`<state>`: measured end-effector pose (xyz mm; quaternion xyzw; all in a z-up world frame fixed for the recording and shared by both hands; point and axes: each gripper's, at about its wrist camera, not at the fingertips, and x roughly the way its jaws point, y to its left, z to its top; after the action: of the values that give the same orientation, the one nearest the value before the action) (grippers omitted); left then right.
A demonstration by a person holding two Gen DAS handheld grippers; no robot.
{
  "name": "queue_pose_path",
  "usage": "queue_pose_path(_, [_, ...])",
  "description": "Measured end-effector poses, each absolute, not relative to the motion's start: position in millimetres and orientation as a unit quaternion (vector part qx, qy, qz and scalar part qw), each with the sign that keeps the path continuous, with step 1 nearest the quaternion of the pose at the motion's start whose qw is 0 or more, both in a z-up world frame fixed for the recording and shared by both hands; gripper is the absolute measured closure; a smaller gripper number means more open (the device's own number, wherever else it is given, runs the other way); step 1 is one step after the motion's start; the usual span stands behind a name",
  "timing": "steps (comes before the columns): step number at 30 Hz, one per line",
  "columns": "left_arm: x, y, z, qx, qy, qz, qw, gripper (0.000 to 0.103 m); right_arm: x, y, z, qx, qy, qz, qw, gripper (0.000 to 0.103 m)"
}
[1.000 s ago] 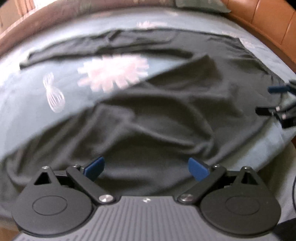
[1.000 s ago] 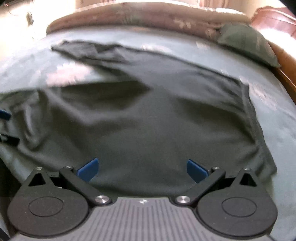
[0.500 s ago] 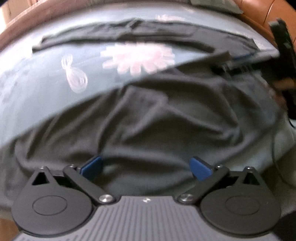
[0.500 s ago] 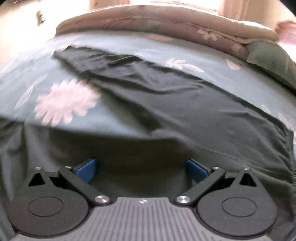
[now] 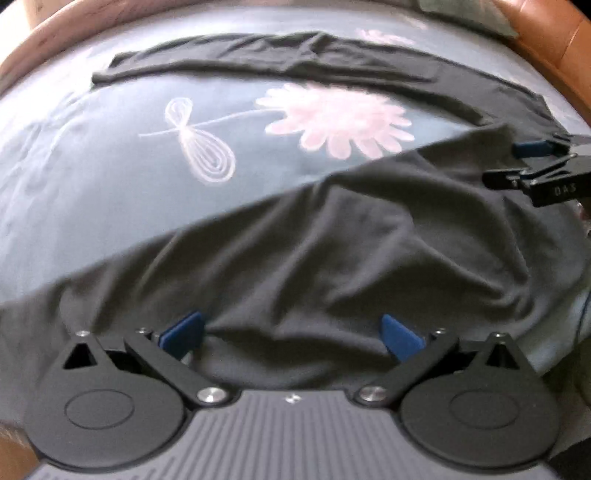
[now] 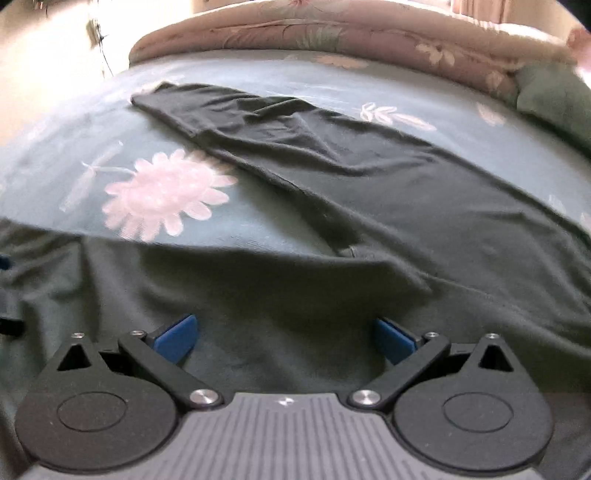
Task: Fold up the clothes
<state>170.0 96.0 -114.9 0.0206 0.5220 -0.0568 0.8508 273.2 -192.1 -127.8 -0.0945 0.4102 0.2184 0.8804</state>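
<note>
A black long-sleeved garment (image 5: pixel 332 236) lies on a bed. One long band of it (image 5: pixel 258 62) stretches across the far side, and its crumpled bulk bunches up close to both cameras. My left gripper (image 5: pixel 291 332) is open, its blue pads (image 5: pixel 184 334) wide apart with cloth lying between them. My right gripper (image 6: pixel 284 332) is open too, with the garment (image 6: pixel 369 206) spread between its pads (image 6: pixel 393 338). In the left wrist view the right gripper (image 5: pixel 532 162) shows at the right edge, over the cloth.
The bed has a blue-grey sheet (image 5: pixel 92 166) printed with a pink flower (image 5: pixel 340 118). A brown wooden frame (image 5: pixel 55 33) curves round the far side. A rolled floral quilt (image 6: pixel 332 33) and a green pillow (image 6: pixel 554 96) lie at the head.
The near bulk of the garment has drawn back toward both grippers, uncovering the pink flower and more sheet. The far band stays put. Both grippers remain open.
</note>
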Motion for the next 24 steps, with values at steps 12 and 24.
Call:
queue_pose_path(12, [177, 125, -86, -0.004, 0.476, -0.031, 0.879, 0.001, 309, -182, -69, -0.054, 0.351, 0.265, 0.897, 0.0])
queue_pose_path(24, [185, 142, -115, -0.043, 0.471, -0.032, 0.88, 0.001, 367, -155, -118, -0.024, 0.441, 0.288, 0.85, 0.0])
